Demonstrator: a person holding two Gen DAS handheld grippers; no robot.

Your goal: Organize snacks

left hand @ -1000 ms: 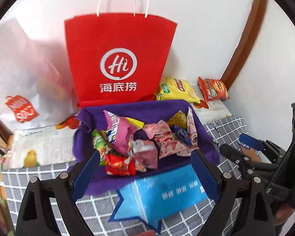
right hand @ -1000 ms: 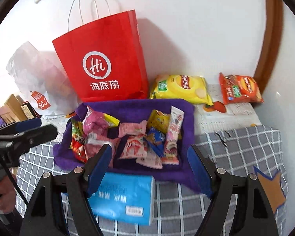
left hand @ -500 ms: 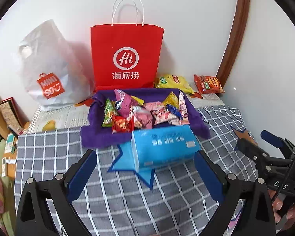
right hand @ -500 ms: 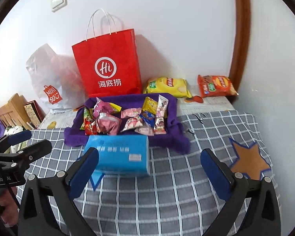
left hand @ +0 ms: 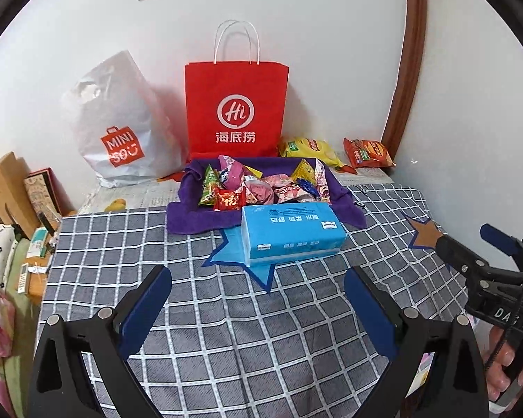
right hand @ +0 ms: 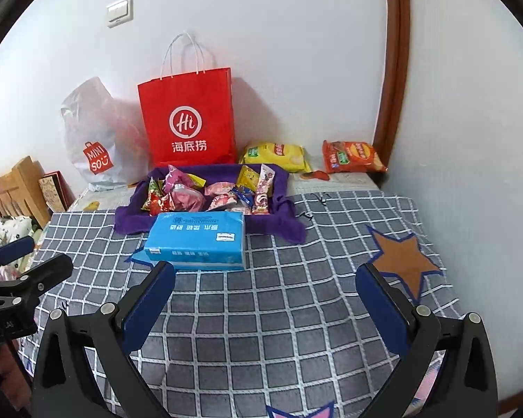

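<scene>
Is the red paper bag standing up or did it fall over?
Standing up. The red paper bag sits upright against the wall, handles pointing up, behind the purple cloth holding the snacks.

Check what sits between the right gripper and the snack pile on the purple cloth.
The blue tissue pack lies between the open right gripper and the snack pile on the purple cloth, with bare checked tablecloth nearer the gripper. The right wrist view shows it.

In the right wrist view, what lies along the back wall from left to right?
White plastic bag → red paper bag → yellow chip bag → orange chip bag.
</scene>
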